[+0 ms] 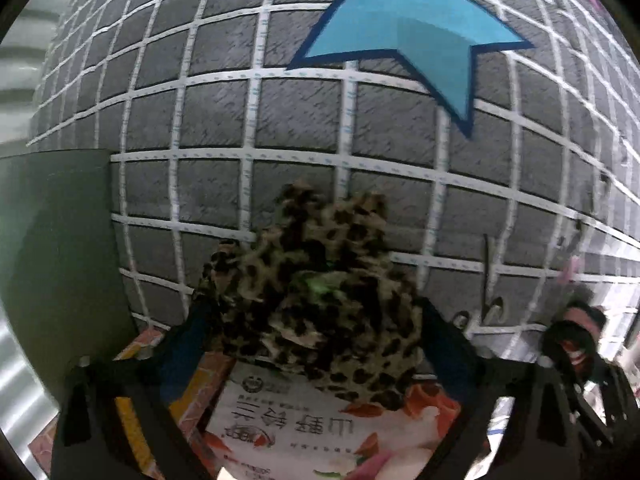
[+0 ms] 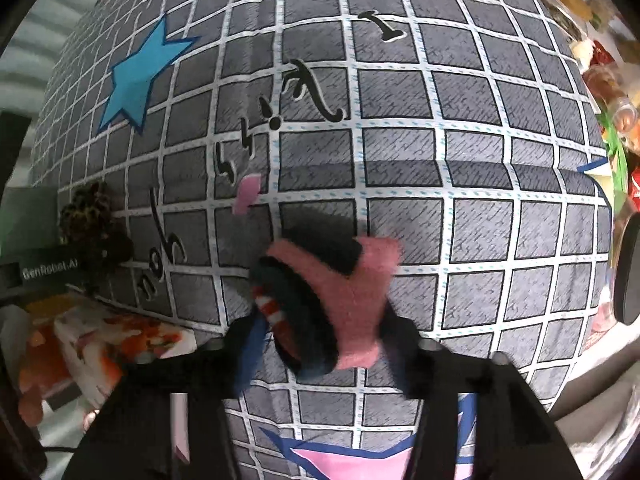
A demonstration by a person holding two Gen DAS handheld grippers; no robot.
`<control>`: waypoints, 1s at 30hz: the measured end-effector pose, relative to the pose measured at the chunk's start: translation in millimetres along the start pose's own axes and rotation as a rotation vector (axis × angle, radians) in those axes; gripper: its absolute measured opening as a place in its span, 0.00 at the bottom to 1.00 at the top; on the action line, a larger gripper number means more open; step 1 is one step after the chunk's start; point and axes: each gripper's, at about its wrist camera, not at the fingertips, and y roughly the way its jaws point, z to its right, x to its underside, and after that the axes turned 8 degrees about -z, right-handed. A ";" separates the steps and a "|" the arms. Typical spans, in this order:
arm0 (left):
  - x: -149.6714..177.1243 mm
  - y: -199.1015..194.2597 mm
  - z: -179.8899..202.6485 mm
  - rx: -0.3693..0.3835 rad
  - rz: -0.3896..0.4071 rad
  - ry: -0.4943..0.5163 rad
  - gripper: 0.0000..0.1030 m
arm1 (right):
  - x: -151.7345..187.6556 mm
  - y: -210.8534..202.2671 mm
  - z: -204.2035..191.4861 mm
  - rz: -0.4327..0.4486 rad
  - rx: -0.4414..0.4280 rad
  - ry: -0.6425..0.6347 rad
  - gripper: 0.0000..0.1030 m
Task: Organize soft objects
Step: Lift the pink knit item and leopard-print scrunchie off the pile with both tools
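The leopard-print scrunchie sits between the two fingers of the left gripper, at the edge of the grey checked cloth, half over a printed snack packet. The black fingers stand wide on both sides of it; the right one is close against the fabric, but I cannot tell if the pads really press on it, because the picture is blurred there. From the right wrist view the same scrunchie shows small at the far left of the cloth, next to a dark gripper body with white lettering.

The pink and black fuzzy sock, with a small red and white striped part, is held between the fingers of the right gripper. The jaws are closed on it, and the sock is bunched up above the cloth.

The cloth has white grid lines, a blue star, black handwritten-style letters and a pink shape with blue border near the bottom of the right view. A small pink scrap lies on it above the sock. At the right border of the right view there are many colourful small items, too blurred to name. A green flat surface is on the left of the scrunchie.
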 end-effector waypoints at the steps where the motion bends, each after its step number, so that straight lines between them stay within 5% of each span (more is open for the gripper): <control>1: 2.0 -1.1 5.4 0.010 0.003 0.004 0.75 | 2.8 -0.7 1.3 0.001 -0.009 -0.003 0.44; 2: 5.0 -4.7 10.3 0.021 0.010 0.015 0.67 | 4.9 -2.9 2.4 0.000 -0.019 0.000 0.42; 3: 7.5 -7.4 13.7 0.024 0.018 0.028 0.48 | 8.1 -3.8 1.5 0.002 -0.031 0.003 0.42; 17: 92.9 -101.3 58.2 -0.062 0.275 0.286 0.48 | 32.1 -73.5 4.3 0.090 -0.118 -0.001 0.42; 30: 143.4 -124.3 37.4 -0.044 0.338 0.356 0.48 | 39.8 -86.8 -28.8 0.122 -0.142 -0.022 0.42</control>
